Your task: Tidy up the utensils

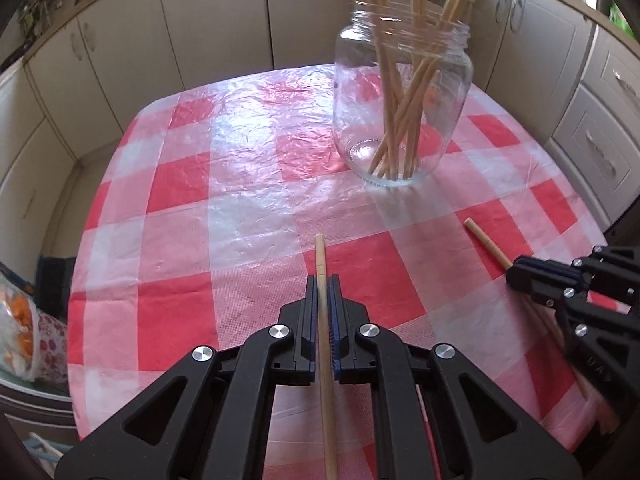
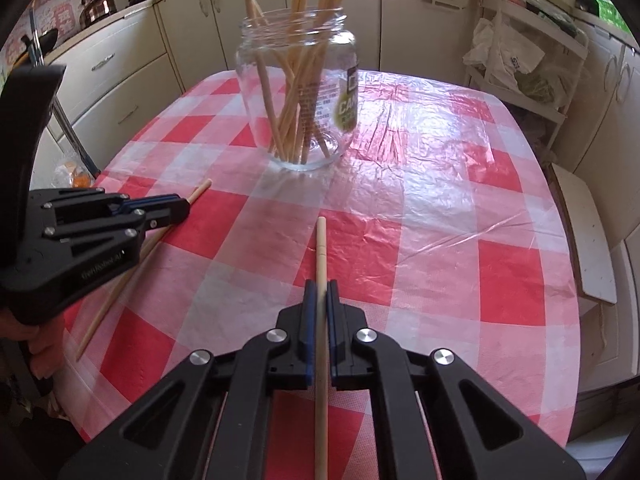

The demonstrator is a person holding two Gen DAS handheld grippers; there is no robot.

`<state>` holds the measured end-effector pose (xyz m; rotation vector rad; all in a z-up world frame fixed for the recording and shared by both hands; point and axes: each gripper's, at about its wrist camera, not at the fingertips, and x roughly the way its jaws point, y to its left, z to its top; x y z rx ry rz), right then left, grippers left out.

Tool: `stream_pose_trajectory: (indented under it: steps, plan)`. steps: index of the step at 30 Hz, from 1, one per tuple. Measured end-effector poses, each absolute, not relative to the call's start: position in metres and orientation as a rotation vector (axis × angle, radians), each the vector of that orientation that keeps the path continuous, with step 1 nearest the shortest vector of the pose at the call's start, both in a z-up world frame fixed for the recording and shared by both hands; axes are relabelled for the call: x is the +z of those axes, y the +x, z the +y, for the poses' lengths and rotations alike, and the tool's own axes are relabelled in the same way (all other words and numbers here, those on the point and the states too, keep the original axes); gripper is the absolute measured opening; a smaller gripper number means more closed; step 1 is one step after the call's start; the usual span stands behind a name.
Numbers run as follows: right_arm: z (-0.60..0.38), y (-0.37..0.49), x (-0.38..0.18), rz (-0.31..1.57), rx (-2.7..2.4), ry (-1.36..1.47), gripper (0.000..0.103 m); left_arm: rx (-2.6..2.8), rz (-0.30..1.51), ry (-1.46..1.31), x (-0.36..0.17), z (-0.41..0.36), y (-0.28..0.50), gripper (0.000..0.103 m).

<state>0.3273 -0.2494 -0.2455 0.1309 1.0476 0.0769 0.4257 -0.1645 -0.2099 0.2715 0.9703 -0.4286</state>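
Note:
A glass jar [image 1: 400, 104] holding several wooden chopsticks stands on the red-and-white checked table; it also shows in the right wrist view [image 2: 298, 96]. My left gripper [image 1: 322, 280] is shut on a chopstick [image 1: 321, 256] that points toward the jar. My right gripper [image 2: 321, 286] is shut on another chopstick [image 2: 321, 248], also pointing at the jar. In the left wrist view the right gripper [image 1: 516, 272] sits at the right with its chopstick [image 1: 484, 238]. In the right wrist view the left gripper [image 2: 186, 206] sits at the left with its chopstick [image 2: 202, 189].
The checked tablecloth [image 1: 248, 208] covers the table, with cabinets [image 1: 208, 20] all around. A wire rack with bags [image 2: 520, 64] stands at the right, a kettle [image 2: 96, 6] on the far left counter, and a white stool [image 2: 588, 240] beside the table.

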Motion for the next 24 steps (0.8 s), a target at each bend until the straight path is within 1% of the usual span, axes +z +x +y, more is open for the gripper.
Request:
stream_pose_trajectory:
  steps: [2, 3, 5, 7, 10, 12, 16, 21, 24]
  plan:
    - [-0.254, 0.327, -0.246, 1.049, 0.085, 0.171, 0.006, -0.427, 0.964, 0.298, -0.211, -0.168, 0.425, 0.008]
    - [-0.256, 0.328, -0.246, 1.049, 0.088, 0.195, 0.006, -0.435, 0.966, 0.306, -0.21, -0.169, 0.425, 0.006]
    - [-0.26, 0.328, -0.247, 1.052, 0.086, 0.236, 0.006, -0.467, 0.975, 0.296, -0.207, -0.17, 0.425, 0.005]
    - [-0.268, 0.327, -0.247, 1.048, 0.088, 0.3, 0.006, -0.486, 0.923, 0.251, -0.191, -0.165, 0.42, 0.005]
    - [-0.277, 0.325, -0.248, 1.041, 0.088, 0.382, 0.006, -0.556, 0.755, 0.102, -0.151, -0.151, 0.408, 0.005]
    - [-0.282, 0.324, -0.248, 1.03, 0.087, 0.429, 0.006, -0.612, 0.595, -0.018, -0.117, -0.141, 0.399, 0.005]
    - [-0.288, 0.322, -0.245, 1.005, 0.078, 0.465, 0.006, -0.633, 0.341, -0.176, -0.067, -0.136, 0.39, 0.005]
    - [-0.287, 0.322, -0.243, 0.998, 0.085, 0.48, 0.006, -0.56, 0.132, -0.302, -0.035, -0.14, 0.392, 0.005]
    - [-0.288, 0.323, -0.244, 0.998, 0.089, 0.49, 0.006, -0.506, 0.064, -0.328, -0.028, -0.15, 0.396, 0.005]
